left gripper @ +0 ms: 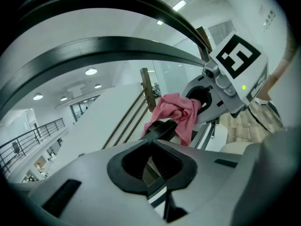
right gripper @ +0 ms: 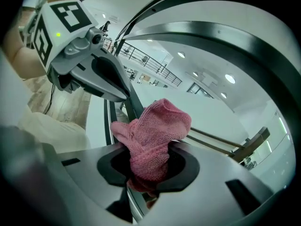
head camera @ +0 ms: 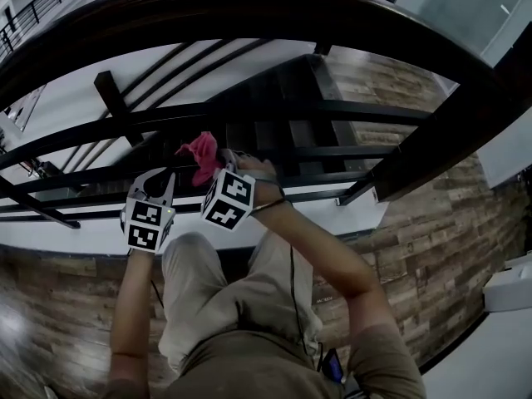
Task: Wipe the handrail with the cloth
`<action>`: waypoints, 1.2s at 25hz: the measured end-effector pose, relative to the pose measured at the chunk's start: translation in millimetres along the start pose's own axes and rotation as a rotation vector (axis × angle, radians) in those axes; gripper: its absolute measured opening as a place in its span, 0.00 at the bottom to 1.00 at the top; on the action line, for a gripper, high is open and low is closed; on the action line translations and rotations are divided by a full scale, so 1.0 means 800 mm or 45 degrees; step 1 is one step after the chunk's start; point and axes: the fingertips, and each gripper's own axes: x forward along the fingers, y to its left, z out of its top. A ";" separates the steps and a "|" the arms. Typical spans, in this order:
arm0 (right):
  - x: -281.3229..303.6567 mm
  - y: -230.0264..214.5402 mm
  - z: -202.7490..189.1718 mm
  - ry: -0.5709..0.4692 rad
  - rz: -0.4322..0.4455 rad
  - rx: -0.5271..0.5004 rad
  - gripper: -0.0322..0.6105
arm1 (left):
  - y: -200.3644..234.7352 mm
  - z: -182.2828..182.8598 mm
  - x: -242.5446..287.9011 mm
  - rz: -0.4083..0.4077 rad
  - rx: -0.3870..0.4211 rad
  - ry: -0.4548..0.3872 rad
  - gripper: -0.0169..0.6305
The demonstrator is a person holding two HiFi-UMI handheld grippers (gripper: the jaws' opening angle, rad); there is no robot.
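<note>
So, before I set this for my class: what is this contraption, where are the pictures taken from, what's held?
There is no robot: a person stands at a dark handrail with a hand-held gripper in each hand. One picture comes from a camera on the person's head, looking down; the other two from cameras riding on the grippers. The right gripper is shut on a pink cloth, close to the bars under the handrail. The left gripper is shut and empty.

Rough knit cloth (right gripper: 155,138); smooth glossy dark handrail (head camera: 249,7); wood-grain plank floor (head camera: 449,223), slight sheen.
</note>
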 end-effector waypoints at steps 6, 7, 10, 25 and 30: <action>-0.015 -0.015 -0.028 0.029 0.004 0.014 0.24 | -0.012 0.008 0.014 -0.027 0.011 0.004 0.06; -0.017 -0.018 -0.033 0.044 -0.004 0.002 0.24 | -0.012 0.008 0.014 -0.026 0.009 0.003 0.06; -0.031 -0.031 -0.069 0.118 -0.039 -0.028 0.24 | -0.016 0.008 0.013 -0.029 0.002 -0.013 0.06; -0.091 -0.092 -0.196 0.276 -0.154 0.037 0.24 | -0.064 0.039 0.029 -0.097 0.014 -0.072 0.06; -0.114 -0.115 -0.247 0.382 -0.212 0.036 0.24 | -0.125 0.067 0.041 -0.203 0.086 -0.098 0.06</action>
